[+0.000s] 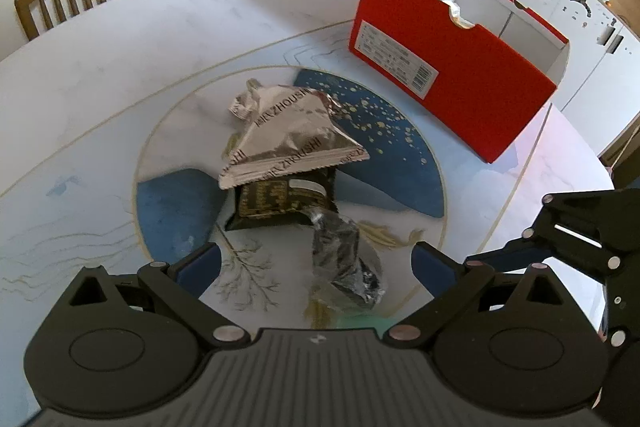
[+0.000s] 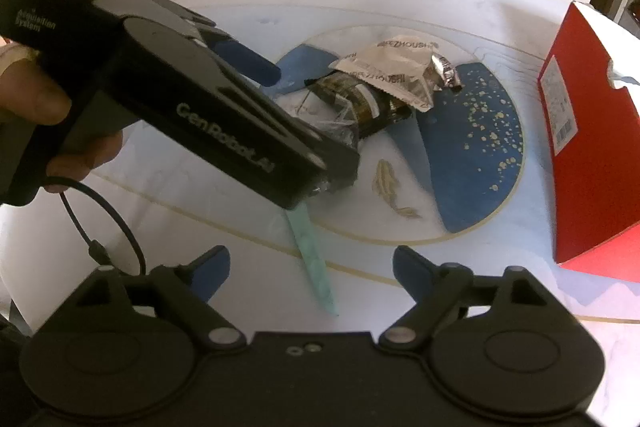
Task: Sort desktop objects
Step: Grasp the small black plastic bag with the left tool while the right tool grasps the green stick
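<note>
**Q:** Start with the left wrist view. Where did you stand?

**A:** My left tongs (image 1: 316, 261) were spread wide and held nothing. I take the red box (image 1: 448, 67) as my landmark: it stood open-topped on the counter (image 1: 120, 47), and the pile of wrappers lay on my side of it, out on the round painted panel. The silver foil packet (image 1: 288, 135) was the nearest of them to the box and lay on top of the dark printed packet (image 1: 280, 201). The crumpled dark wrapper (image 1: 344, 259) lay farthest from the box, between my spread fingers. I judged I was at the reaching stage for that wrapper, nothing yet lifted.

**Q:** And the right wrist view?

**A:** My right tongs (image 2: 310, 267) were also apart and empty, low over the counter and well apart from the red box. A pale green stick (image 2: 314, 259) lay on the counter just ahead of them, running in under the body of the left tool, which hid most of the crumpled wrapper from that side.

**Q:** What did the next move call for?

**A:** By my reckoning, lowering the left tongs around the crumpled wrapper and closing gently, since thin film slips and crushes. Then a carry over to the box, I supposed, without dragging the packets beside it.
</note>
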{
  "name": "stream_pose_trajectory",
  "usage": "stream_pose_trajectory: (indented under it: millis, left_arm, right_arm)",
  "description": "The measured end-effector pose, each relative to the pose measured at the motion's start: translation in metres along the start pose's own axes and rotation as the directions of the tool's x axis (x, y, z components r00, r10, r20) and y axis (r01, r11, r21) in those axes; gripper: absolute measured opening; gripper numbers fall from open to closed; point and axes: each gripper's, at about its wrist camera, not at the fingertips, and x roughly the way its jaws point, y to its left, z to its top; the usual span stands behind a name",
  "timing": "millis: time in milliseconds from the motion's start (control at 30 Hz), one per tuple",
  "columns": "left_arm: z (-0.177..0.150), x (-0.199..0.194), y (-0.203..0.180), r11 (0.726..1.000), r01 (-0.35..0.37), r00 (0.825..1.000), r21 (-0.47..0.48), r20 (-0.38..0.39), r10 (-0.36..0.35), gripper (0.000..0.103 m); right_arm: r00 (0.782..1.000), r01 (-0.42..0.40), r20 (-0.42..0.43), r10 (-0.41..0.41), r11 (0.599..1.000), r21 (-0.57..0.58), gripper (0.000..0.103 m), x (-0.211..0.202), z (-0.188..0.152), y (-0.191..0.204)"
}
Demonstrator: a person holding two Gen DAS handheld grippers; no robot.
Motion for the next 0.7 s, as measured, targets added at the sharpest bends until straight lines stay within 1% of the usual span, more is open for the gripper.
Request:
stream_pose_trajectory:
  millis: [67, 133, 167, 267, 300, 433, 500, 600, 633, 700]
  left_arm:
    - [-0.001, 0.003, -0.002, 1.000, 0.013, 1.000, 0.013, -0.008, -0.012, 0.102]
    - [-0.001, 0.005, -0.003, 1.000, 0.013, 1.000, 0.018, -0.012, -0.013, 0.101]
    - [-0.001, 0.006, -0.003, 1.000, 0.013, 1.000, 0.018, -0.013, -0.013, 0.099]
    - [-0.001, 0.009, -0.003, 0.999, 0.014, 1.000, 0.029, -0.015, -0.013, 0.095]
    - [-0.002, 0.010, -0.003, 0.999, 0.011, 1.000, 0.031, -0.015, -0.011, 0.093]
    - [-0.003, 0.014, -0.003, 0.999, 0.012, 1.000, 0.044, -0.026, -0.011, 0.087]
    - [-0.005, 0.015, -0.003, 0.999, 0.015, 0.999, 0.050, -0.030, -0.014, 0.081]
    - [-0.006, 0.016, -0.003, 0.999, 0.011, 0.999, 0.052, -0.034, -0.009, 0.079]
    - [-0.006, 0.016, -0.003, 0.998, 0.016, 0.999, 0.060, -0.037, -0.014, 0.078]
    - [-0.006, 0.016, -0.002, 0.998, 0.016, 0.999, 0.063, -0.041, -0.013, 0.074]
  right_arm:
    - [1.000, 0.005, -0.008, -0.005, 1.000, -0.004, 0.082, 0.003, -0.001, 0.000]
    - [1.000, 0.012, -0.016, -0.012, 1.000, -0.007, 0.076, 0.005, -0.001, 0.001]
    - [1.000, 0.017, -0.019, -0.017, 1.000, -0.009, 0.075, 0.006, -0.002, 0.002]
    - [0.999, 0.034, -0.020, -0.035, 0.999, -0.018, 0.065, 0.009, -0.003, 0.004]
    - [0.999, 0.038, -0.021, -0.039, 0.999, -0.020, 0.060, 0.010, -0.003, 0.005]
    - [0.999, 0.042, -0.027, -0.043, 0.998, -0.036, 0.054, 0.014, -0.003, 0.008]
    - [0.999, 0.042, -0.028, -0.043, 0.998, -0.045, 0.051, 0.015, -0.003, 0.010]
    - [0.998, 0.050, -0.022, -0.052, 0.997, -0.054, 0.048, 0.016, -0.003, 0.011]
    - [0.998, 0.054, -0.018, -0.055, 0.997, -0.057, 0.045, 0.016, -0.003, 0.011]
    - [0.997, 0.071, -0.011, -0.072, 0.995, -0.068, 0.039, 0.015, -0.003, 0.013]
